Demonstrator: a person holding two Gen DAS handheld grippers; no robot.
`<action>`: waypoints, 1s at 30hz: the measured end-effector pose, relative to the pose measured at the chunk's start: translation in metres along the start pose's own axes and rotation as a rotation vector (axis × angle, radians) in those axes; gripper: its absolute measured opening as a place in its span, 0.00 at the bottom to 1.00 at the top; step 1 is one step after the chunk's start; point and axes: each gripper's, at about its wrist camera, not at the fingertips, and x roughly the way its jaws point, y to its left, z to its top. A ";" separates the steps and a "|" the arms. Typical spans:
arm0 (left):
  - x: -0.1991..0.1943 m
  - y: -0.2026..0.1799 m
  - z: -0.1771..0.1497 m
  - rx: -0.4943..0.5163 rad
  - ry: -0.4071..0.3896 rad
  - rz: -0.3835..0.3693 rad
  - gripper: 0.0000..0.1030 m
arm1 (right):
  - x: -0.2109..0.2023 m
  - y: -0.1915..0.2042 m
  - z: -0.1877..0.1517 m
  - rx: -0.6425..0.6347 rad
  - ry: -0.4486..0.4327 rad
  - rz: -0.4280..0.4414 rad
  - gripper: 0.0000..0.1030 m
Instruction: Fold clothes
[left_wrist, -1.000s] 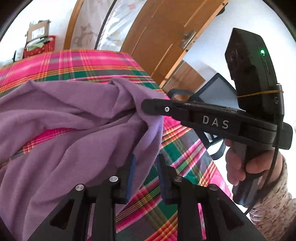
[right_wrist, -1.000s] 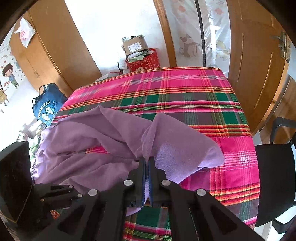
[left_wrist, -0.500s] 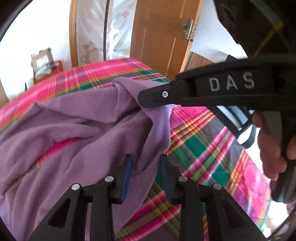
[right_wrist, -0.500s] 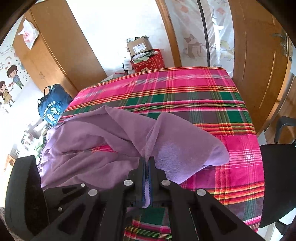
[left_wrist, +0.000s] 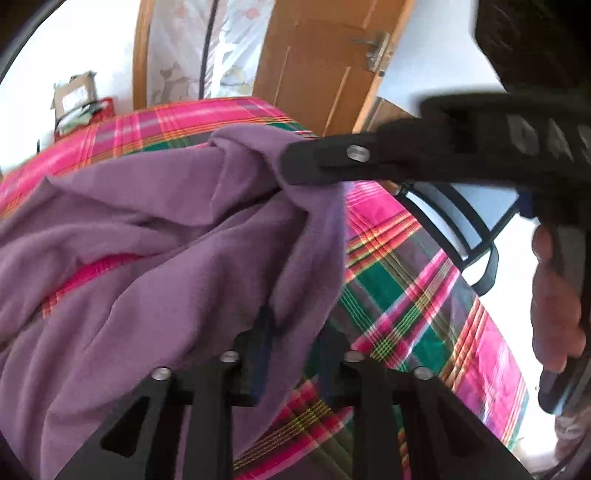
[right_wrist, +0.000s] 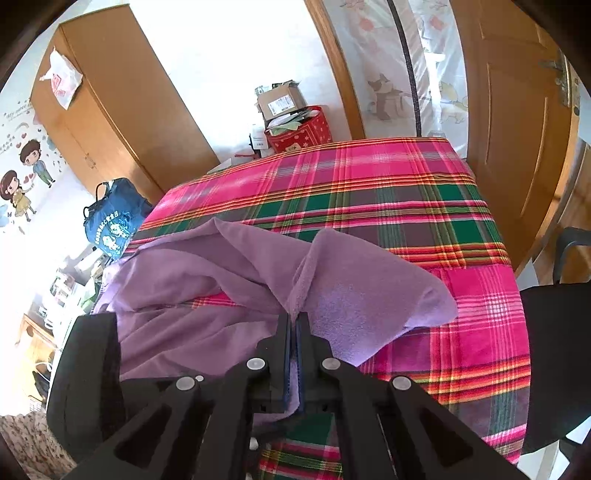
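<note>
The purple cloth (right_wrist: 207, 280) lies bunched on the worktop (right_wrist: 406, 192), on its near left part, with one flap (right_wrist: 376, 295) lifted and spread toward the right. It is not flat and not neatly folded.

My right hand-held gripper (right_wrist: 294, 332) is clenched on an edge of the cloth. A thin strip of purple shows squeezed between its jaws. I think I hold it there so I can lift that edge and carry it over.

My left hand-held gripper (left_wrist: 291, 332) is released. Its jaws stand apart, and a hanging fold of cloth (left_wrist: 306, 258) drops into the gap between them. I think it sits there ready to pinch a second spot, so the cloth can be pulled straight with both hands.

The left view shows my right hand-held gripper (left_wrist: 295, 162) from the side, its tip biting the cloth high above the worktop. It also shows my hand (left_wrist: 554, 314) on the handle. It is a bit blurry.

The right view shows the whole worktop, with lots of bare plaid beyond the cloth. It also shows a box (right_wrist: 280, 101), a red tin (right_wrist: 303, 133) and a blue bag (right_wrist: 110, 218).
</note>
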 end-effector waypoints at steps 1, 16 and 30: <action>-0.001 0.000 0.000 0.005 -0.007 0.007 0.08 | -0.001 0.000 -0.001 0.004 -0.003 0.002 0.03; -0.065 -0.005 -0.010 0.000 -0.146 -0.034 0.05 | -0.037 0.001 -0.032 0.040 -0.077 -0.014 0.03; -0.062 -0.024 -0.044 0.084 -0.040 -0.123 0.05 | -0.061 0.005 -0.085 0.033 -0.097 -0.087 0.03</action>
